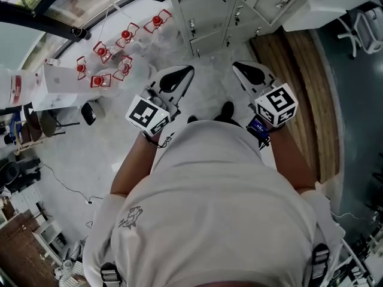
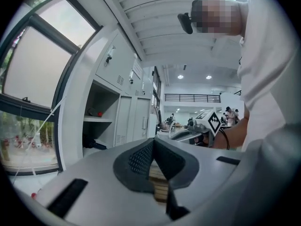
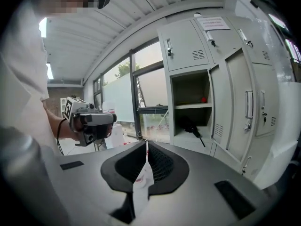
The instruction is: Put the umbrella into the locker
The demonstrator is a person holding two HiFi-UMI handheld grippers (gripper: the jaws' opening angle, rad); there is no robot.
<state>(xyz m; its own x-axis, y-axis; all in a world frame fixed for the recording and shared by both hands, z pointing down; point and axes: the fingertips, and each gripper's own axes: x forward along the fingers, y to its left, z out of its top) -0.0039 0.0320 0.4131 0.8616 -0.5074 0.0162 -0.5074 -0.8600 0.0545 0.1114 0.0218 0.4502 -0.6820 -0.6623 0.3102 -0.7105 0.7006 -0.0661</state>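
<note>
A black folded umbrella [image 3: 190, 125] lies on the lower shelf of an open grey locker compartment [image 3: 188, 140], its thin end sticking out towards the front. The left gripper view shows the same umbrella [image 2: 93, 144] in the locker [image 2: 101, 126] at the left. Both grippers are held side by side in front of the person, well short of the locker. My left gripper [image 2: 153, 142] is shut with nothing in it, and shows as well in the head view [image 1: 187, 72]. My right gripper [image 3: 146, 145] is shut and empty too, at the right in the head view [image 1: 240, 67].
The compartment's door [image 3: 244, 107] stands swung open to the right. A small red thing [image 3: 203, 99] sits on the upper shelf. More closed lockers [image 1: 209, 17] line the wall ahead. A large window [image 2: 33, 102] is left of them, and a wooden floor strip [image 1: 299, 70] runs along the right.
</note>
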